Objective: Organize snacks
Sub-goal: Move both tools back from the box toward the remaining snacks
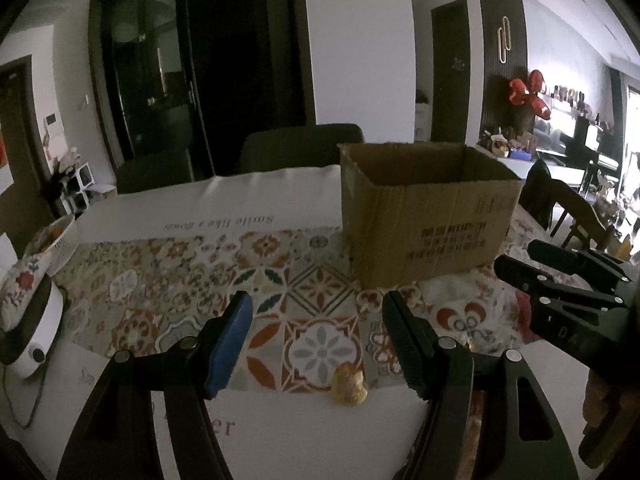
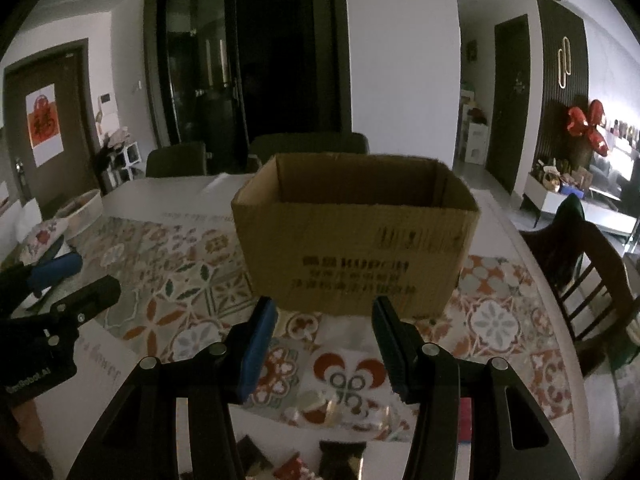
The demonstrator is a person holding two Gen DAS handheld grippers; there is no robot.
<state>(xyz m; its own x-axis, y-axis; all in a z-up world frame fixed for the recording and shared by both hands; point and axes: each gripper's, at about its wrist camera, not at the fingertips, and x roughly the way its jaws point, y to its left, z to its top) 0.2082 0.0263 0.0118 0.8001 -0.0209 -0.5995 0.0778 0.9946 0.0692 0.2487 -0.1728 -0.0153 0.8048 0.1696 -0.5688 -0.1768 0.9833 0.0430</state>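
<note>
Patterned tile-print cloth (image 2: 168,280) in orange, green and grey covers my white table (image 1: 280,436), and the open-topped brown cardboard box (image 2: 356,240) stands on it at the centre of the right wrist view, dark chairs and a black glass door behind it in the dim room. My left gripper (image 1: 316,340) is spread with nothing between its fingers, a small golden foil-wrapped snack (image 1: 347,388) lying low in its frame near the cloth's edge. My right gripper (image 2: 324,348) is likewise spread and empty, dark-wrapped snacks (image 2: 340,456) at the bottom edge, with bare cloth between both grippers and the box.
</note>
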